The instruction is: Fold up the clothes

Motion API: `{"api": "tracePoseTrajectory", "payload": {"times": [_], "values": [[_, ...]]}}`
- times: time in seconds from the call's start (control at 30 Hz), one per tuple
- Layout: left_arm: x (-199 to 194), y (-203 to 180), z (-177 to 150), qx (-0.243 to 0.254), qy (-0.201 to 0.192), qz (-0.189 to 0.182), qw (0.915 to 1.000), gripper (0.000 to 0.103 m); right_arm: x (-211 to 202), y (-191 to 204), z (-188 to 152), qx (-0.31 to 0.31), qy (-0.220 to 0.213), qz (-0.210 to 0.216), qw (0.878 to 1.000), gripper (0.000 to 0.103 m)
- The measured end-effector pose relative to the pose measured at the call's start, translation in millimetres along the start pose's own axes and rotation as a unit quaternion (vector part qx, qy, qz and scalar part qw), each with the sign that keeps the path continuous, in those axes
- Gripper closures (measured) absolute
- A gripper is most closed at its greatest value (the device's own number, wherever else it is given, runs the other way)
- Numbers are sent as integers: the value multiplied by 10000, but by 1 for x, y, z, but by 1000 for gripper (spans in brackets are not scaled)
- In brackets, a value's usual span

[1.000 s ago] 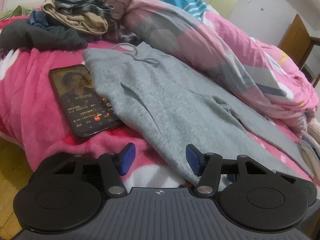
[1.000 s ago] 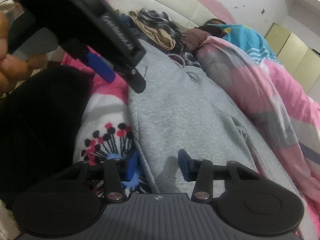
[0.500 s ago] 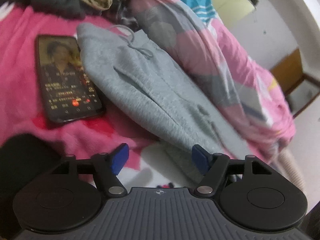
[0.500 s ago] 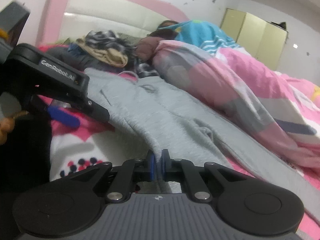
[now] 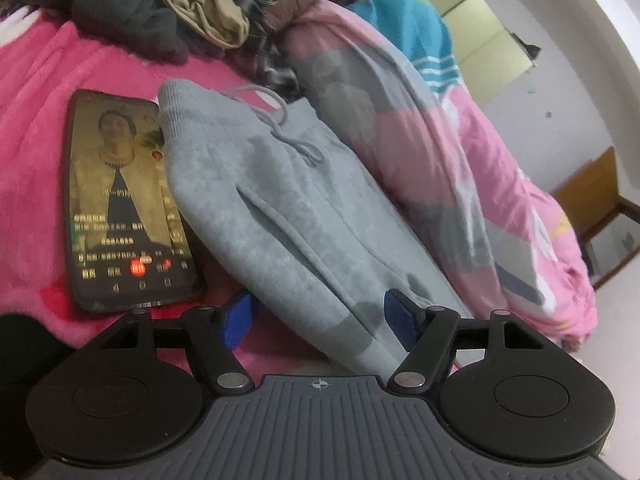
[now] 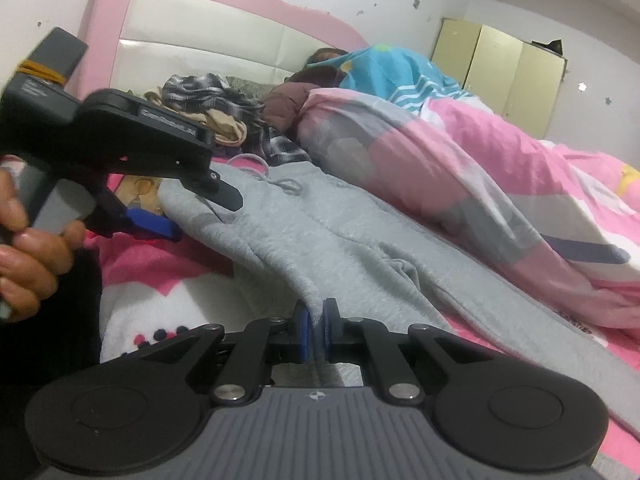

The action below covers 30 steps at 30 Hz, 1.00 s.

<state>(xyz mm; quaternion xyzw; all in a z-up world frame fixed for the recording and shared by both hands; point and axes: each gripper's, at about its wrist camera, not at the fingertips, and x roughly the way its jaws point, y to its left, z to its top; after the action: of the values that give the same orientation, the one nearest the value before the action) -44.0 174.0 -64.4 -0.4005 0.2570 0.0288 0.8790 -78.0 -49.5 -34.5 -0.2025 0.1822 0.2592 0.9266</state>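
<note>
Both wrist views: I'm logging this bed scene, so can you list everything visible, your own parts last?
grey sweatpants: one, light grey, spread on the blanket, drawstring end far.
phone: one, black, screen lit, beside the waistband.
blanket: one, hot pink, under the pants.
quilt: one, pink and grey, bunched beyond the pants.
clothes pile: several, dark, tan, plaid, by the headboard.
wardrobe: one, pale yellow, far wall.
left gripper: open, straddling the pants' edge.
right gripper: shut on the pants.
hand: one, holding the left gripper.
</note>
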Motion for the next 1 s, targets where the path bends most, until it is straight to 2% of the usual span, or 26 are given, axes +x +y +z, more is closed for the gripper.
{"api": "tracePoseTrajectory", "payload": {"times": [0.13, 0.33, 0.43, 0.47, 0.5, 0.6, 0.83, 0.93, 1.0], "values": [[5, -6, 6, 108, -110, 282, 9995, 36, -1, -4, 2, 17, -60, -50, 10000, 97], [14, -8, 22, -77, -424, 282, 9987, 53, -2, -13, 9, -16, -235, -212, 9995, 97], [20, -7, 28, -247, -612, 350, 9972, 68, -2, -20, 14, -138, -344, -365, 9986, 98], [22, -7, 30, -291, -674, 349, 9967, 78, -2, -23, 16, -163, -381, -408, 9983, 98], [23, -9, 33, -314, -740, 327, 9962, 83, -1, -27, 18, -182, -418, -443, 9980, 98], [28, -26, 39, -112, -1037, 274, 9942, 87, 5, -39, 25, -320, -512, -576, 9965, 98], [53, -87, 61, 682, -1695, 266, 9828, 88, 34, -87, 54, -479, -766, -902, 9918, 98], [78, -109, 73, 905, -1751, 324, 9799, 88, 52, -112, 70, -484, -805, -1000, 9905, 98], [98, -119, 83, 952, -1648, 366, 9810, 88, 67, -131, 80, -443, -763, -1016, 9909, 98]]}}
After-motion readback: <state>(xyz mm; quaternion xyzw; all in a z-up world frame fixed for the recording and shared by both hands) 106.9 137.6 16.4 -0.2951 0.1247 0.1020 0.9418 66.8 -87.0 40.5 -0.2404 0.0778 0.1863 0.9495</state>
